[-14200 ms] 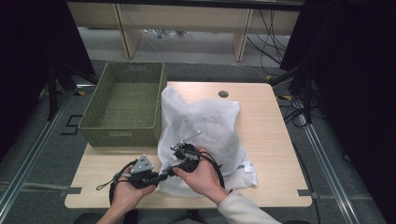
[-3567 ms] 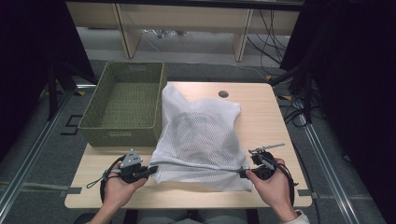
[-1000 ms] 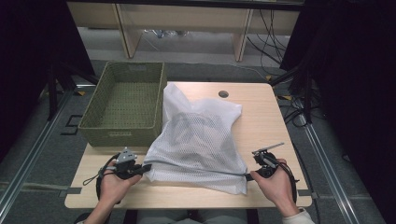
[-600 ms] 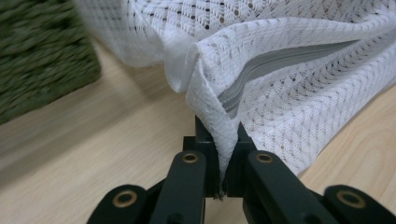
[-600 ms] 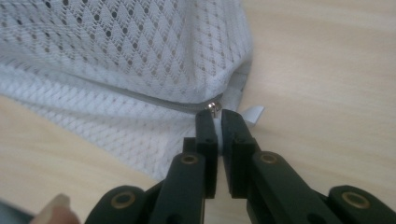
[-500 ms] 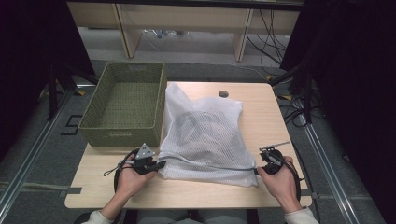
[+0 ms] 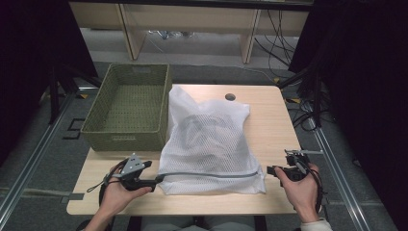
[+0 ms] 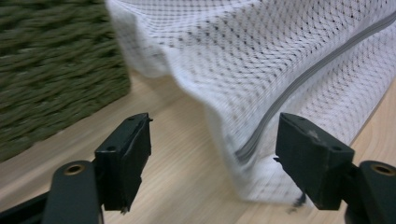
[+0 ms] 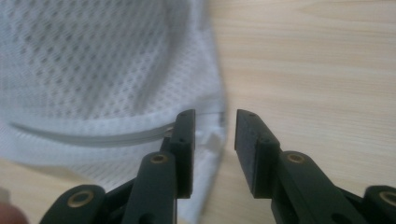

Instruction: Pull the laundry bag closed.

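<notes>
Left tool [image 8: 212, 163] open at the corner of the mesh bag [image 8: 280, 70]

The two black jaws stand wide apart and have just been opening; the white mesh bag's lower corner hangs between them, nearer the right-hand jaw, with neither pad pressing on it. A grey zip [image 8: 317, 77] slants up across the bag. Left of the bag stands a green woven basket [image 8: 51, 70], on the pale wooden table [image 8: 182, 140].

mesh bag [image 7: 209, 144] on table [image 7: 274, 115], basket [image 7: 129, 106] just left, grippers flanking its near edge
</notes>
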`<state>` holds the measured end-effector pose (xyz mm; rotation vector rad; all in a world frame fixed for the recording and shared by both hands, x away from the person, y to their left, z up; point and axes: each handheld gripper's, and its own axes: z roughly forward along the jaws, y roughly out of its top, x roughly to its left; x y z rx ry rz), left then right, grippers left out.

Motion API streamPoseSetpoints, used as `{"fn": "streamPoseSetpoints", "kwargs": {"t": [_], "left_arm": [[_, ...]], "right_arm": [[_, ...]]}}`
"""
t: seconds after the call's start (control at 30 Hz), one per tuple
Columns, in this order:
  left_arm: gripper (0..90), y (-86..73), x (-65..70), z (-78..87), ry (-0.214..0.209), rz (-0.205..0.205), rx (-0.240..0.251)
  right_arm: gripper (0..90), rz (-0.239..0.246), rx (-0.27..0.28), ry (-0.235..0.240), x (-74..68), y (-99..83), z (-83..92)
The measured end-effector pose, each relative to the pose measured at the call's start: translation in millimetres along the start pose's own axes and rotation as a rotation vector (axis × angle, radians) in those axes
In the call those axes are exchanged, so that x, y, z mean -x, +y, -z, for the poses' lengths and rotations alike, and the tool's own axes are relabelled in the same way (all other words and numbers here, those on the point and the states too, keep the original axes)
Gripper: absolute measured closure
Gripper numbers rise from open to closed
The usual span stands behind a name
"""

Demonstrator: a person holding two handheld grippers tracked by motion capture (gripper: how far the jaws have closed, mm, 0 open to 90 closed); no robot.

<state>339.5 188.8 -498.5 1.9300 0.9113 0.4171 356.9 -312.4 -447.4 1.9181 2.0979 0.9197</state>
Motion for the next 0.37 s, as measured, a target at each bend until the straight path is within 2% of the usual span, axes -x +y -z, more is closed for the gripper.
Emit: {"fn": "streamPoseSetpoints", "kwargs": {"t": [0.03, 0.07, 0.1, 0.17, 0.2, 0.23, 0.27, 0.33, 0.37], "left_arm": [[24.7, -3.1, -1.3, 3.1, 0.008, 0.011, 0.019], [23.5, -5.3, -3.2, 5.9, 0.014, 0.002, 0.024], [23.1, -9.0, -4.5, 9.3, 0.034, 0.01, 0.054], [23.1, -13.3, -7.7, 13.0, 0.041, 0.008, 0.084], [23.1, -14.8, -8.9, 14.1, 0.041, 0.006, 0.098], [23.1, -16.3, -8.7, 14.4, 0.045, 0.024, 0.112], [23.3, -17.2, -9.5, 15.0, 0.045, 0.019, 0.103], [23.7, -18.0, -9.0, 12.7, 0.05, 0.017, 0.109], [24.2, -18.4, -8.5, 11.6, 0.049, 0.016, 0.109]], "right_arm": [[69.4, -0.033, -0.009, -0.01, 2.5, -0.7, 1.4], [69.4, -0.047, -0.013, 0.016, 7.5, -1.3, 0.9], [69.2, -0.014, 0.046, -0.019, 12.1, -2.2, -2.2], [68.7, -0.035, 0.009, 0.006, 20.0, -1.4, -0.5], [68.5, -0.015, 0.035, 0.006, 23.8, -1.9, -2.6], [68.5, -0.059, 0.047, -0.014, 22.2, -3.7, -2.9], [68.5, -0.088, 0.037, -0.028, 21.8, -4.3, -2.7], [68.4, -0.093, 0.022, -0.026, 22.1, -4.4, -1.9], [68.4, -0.091, 0.035, -0.025, 22.2, -4.8, -3.0]]}}
